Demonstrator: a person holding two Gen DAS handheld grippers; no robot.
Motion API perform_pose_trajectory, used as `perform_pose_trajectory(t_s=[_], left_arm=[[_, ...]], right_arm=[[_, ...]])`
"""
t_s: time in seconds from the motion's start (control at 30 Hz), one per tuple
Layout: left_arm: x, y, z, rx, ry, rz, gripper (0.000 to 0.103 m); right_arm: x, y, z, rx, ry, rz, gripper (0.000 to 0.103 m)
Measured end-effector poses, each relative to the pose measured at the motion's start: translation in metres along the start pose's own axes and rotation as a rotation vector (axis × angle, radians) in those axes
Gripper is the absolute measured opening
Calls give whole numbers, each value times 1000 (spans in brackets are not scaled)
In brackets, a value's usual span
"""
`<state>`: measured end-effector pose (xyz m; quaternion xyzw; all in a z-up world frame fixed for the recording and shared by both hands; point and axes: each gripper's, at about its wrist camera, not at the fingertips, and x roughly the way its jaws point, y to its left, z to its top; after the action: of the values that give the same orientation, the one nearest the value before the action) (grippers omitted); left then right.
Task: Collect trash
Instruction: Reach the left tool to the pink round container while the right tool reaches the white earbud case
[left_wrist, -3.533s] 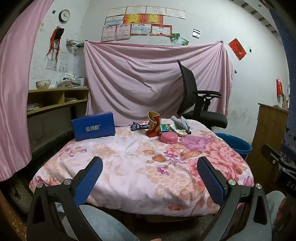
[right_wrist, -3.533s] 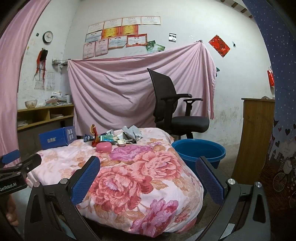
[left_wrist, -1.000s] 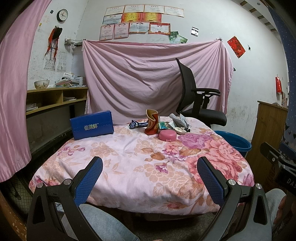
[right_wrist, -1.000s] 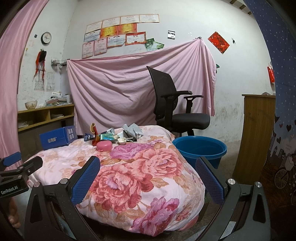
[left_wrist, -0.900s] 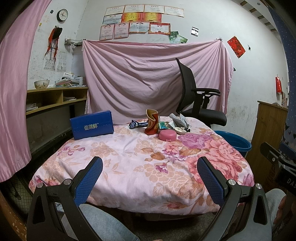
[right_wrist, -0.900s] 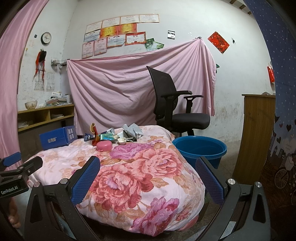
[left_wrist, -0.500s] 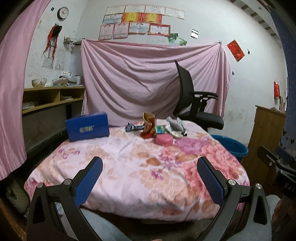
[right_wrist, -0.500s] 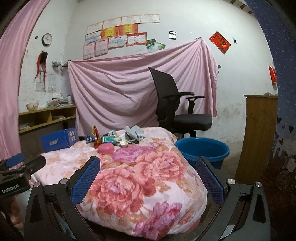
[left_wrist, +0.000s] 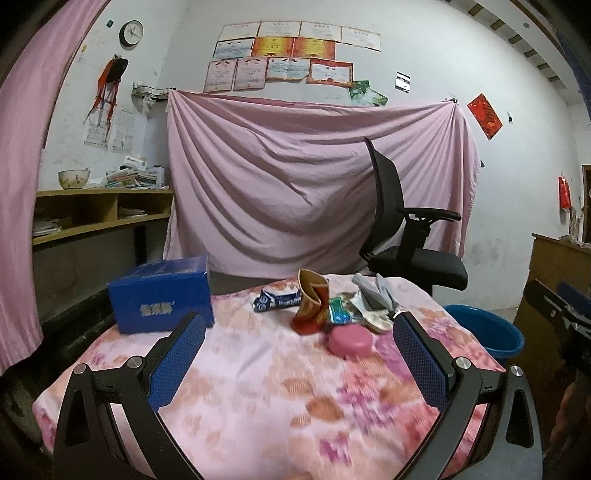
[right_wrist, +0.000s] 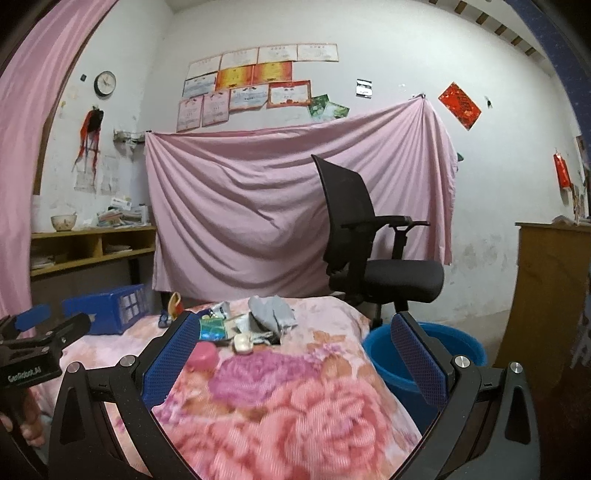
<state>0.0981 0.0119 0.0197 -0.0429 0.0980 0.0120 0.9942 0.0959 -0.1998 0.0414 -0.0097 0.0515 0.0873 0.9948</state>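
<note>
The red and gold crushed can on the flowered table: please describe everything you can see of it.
The crushed can looks like thin metal, red low down and gold toward its top. It is badly dented, folded inward at the middle, with the open top pinched and flaring. It stands roughly upright on the flowered cloth, near the far side. A blue wrapper lies just to its left and a green packet at its right; whether they touch it is unclear. The pink round case lies nearer, apart from it. Neither gripper touches it.

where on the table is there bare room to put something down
The near half of the floral cloth is bare, from the open left gripper up to the pink round case. Bare too between the blue box and the crushed red carton. The wrapper pile behind the case is crowded.
</note>
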Motion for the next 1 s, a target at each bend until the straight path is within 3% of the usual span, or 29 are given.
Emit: perform_pose_trajectory(t_s=[0.4, 0.6, 0.77, 0.83, 0.9, 1.0], left_arm=[[62, -1, 16, 13, -46, 1, 100], [87, -1, 18, 8, 53, -36, 100], [103, 2, 16, -10, 164, -73, 99], [113, 2, 14, -18, 225, -103, 94], [123, 1, 11, -26, 297, -149, 79], [137, 1, 7, -52, 395, -225, 68]], right_arm=[[78, -3, 11, -34, 42, 58, 103], [132, -3, 17, -48, 191, 145, 101], [169, 0, 5, -40, 360, 224, 73], [176, 0, -4, -37, 409, 244, 67], [181, 2, -10, -36, 457, 279, 61], [189, 7, -13, -43, 500, 315, 53]])
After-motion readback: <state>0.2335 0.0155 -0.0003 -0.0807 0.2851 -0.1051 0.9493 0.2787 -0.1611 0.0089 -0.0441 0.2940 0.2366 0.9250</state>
